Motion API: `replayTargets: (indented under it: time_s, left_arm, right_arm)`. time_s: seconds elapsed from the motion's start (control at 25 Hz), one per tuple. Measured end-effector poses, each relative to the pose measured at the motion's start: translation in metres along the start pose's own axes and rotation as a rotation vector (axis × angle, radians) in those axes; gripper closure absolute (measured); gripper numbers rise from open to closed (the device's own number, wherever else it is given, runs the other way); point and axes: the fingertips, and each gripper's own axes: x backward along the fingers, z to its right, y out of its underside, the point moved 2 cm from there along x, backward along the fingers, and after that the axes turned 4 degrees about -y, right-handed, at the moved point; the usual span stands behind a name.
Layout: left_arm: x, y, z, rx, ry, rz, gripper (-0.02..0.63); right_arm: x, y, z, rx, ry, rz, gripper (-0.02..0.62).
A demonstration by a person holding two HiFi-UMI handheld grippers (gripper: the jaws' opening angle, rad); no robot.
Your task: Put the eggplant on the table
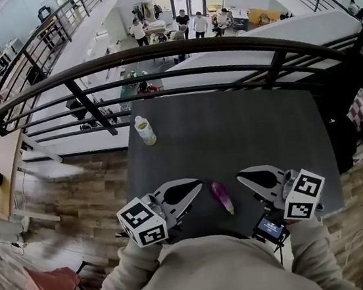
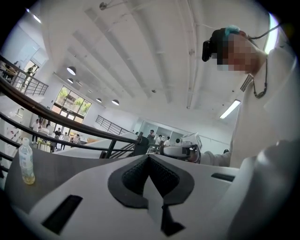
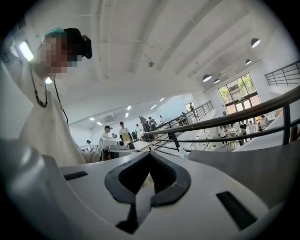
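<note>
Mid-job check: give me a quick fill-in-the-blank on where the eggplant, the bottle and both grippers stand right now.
1. The eggplant lies on the table, ____ the two grippers.
2. The left gripper and the right gripper both have their jaws ____, with nothing held.
3. The bottle stands ____ near the table's far left edge.

Missing words: between; shut; upright.

surface (image 1: 245,126) open across middle and right, bottle (image 1: 145,130) upright near far-left edge, eggplant (image 1: 222,196) lying at near edge between left gripper (image 1: 197,187) and right gripper (image 1: 241,177), railing (image 1: 176,52) blocks far side
</note>
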Motion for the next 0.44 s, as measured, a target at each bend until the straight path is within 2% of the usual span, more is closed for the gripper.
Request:
replayTargets:
  time_s: [0.28, 0.44]
  left_arm:
    - [0.006, 0.004, -0.01, 0.002, -0.023, -0.013, 0.6]
    - [0.013, 0.034, -0.004, 0.073, -0.055, -0.084, 0.6]
  right_arm:
    - [-0.003, 0.01, -0.001, -0.016, -0.024, 0.012, 0.581]
    - [0.007, 0.029, -0.013, -0.077, -0.036, 0.003, 0.581]
